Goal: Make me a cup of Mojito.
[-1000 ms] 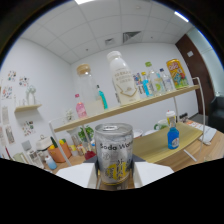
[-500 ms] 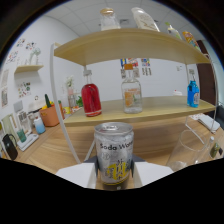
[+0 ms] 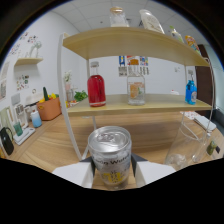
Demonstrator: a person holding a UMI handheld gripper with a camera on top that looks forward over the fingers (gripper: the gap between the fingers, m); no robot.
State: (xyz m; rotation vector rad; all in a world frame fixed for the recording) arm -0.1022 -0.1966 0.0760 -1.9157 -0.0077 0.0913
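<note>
A: How far along is the Mojito judged to be?

B: Partway. The soda water can (image 3: 110,156) is clamped between the two fingers of the gripper (image 3: 110,172) and held off the wooden table (image 3: 55,145). Its top appears sealed, though the tab cannot be made out for certain.

A: And the cup?

B: A clear plastic cup (image 3: 187,145) is seen to the right of the can, near it on the table. Ice seems to be lying in its bottom, with something green at its far side, perhaps mint or lime; that cannot be told.

A: What is left?

B: The can is yet to be opened and poured, it is judged. Beyond the can, a red bottle (image 3: 96,88) and a clear bottle (image 3: 135,85) are standing on the lower shelf (image 3: 150,104)
</note>
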